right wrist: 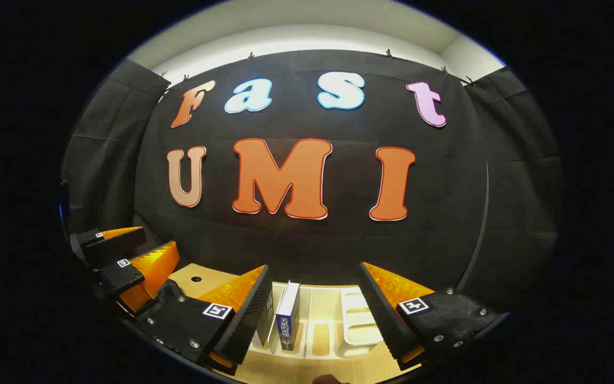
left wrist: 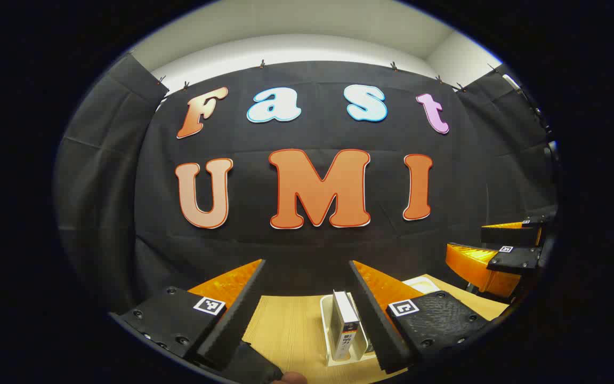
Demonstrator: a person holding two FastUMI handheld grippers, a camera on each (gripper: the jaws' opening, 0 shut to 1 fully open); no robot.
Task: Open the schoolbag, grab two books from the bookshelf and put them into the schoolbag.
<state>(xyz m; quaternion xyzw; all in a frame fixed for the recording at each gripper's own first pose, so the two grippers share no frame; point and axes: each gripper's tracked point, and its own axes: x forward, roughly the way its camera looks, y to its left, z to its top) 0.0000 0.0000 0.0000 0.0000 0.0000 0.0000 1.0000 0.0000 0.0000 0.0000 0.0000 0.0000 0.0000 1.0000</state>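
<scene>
Ribbed fingers (left wrist: 243, 314) — slim upright book (left wrist: 345, 325).

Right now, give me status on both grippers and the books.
Left gripper open, right gripper open, both empty. Books upright in white rack. Nothing blocking.

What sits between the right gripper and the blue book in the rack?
Nothing visible. In the right gripper view the blue book stands upright in the white rack, just ahead of the right gripper, whose jaws stand open. The book is nearer one jaw than the other; a second book stands beside it, partly hidden.
</scene>
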